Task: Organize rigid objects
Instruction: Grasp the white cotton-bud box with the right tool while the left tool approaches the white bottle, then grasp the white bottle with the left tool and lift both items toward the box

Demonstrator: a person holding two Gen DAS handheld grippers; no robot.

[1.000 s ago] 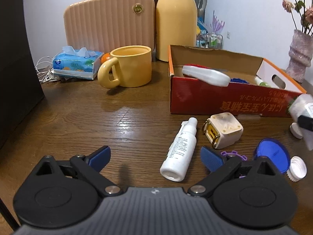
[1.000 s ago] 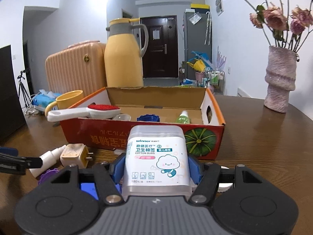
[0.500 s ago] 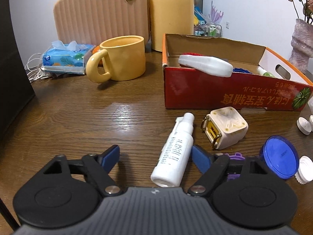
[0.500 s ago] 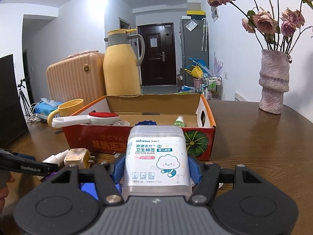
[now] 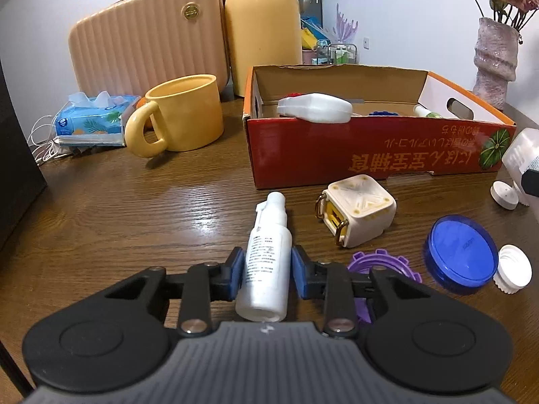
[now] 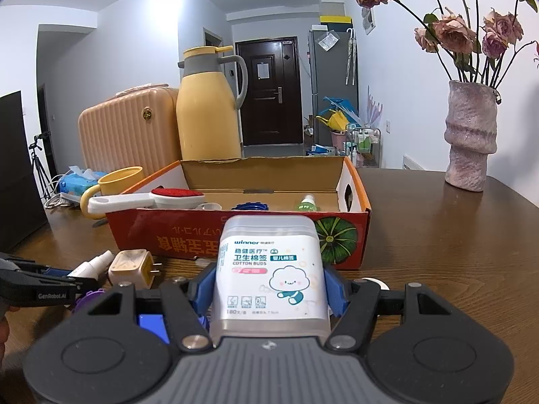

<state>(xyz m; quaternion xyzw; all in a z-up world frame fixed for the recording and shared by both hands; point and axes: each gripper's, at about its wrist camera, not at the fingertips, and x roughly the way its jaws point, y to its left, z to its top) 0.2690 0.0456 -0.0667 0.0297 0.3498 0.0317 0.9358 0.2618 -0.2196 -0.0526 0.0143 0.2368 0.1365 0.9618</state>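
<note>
On the desk (image 5: 141, 202) before the red box (image 5: 370, 148), the left gripper (image 5: 266, 274) has just closed its fingers on the lying spray bottle (image 5: 267, 262), gripping mid-body, likely for boxing. The right gripper (image 6: 269, 289) is clenched on the cotton-bud box (image 6: 269, 269), held upright facing the box, probably bound there too.

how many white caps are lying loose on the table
2 in the left wrist view: one white cap beside the blue lid, another farther back near the box's right end. Others may be hidden.
</note>
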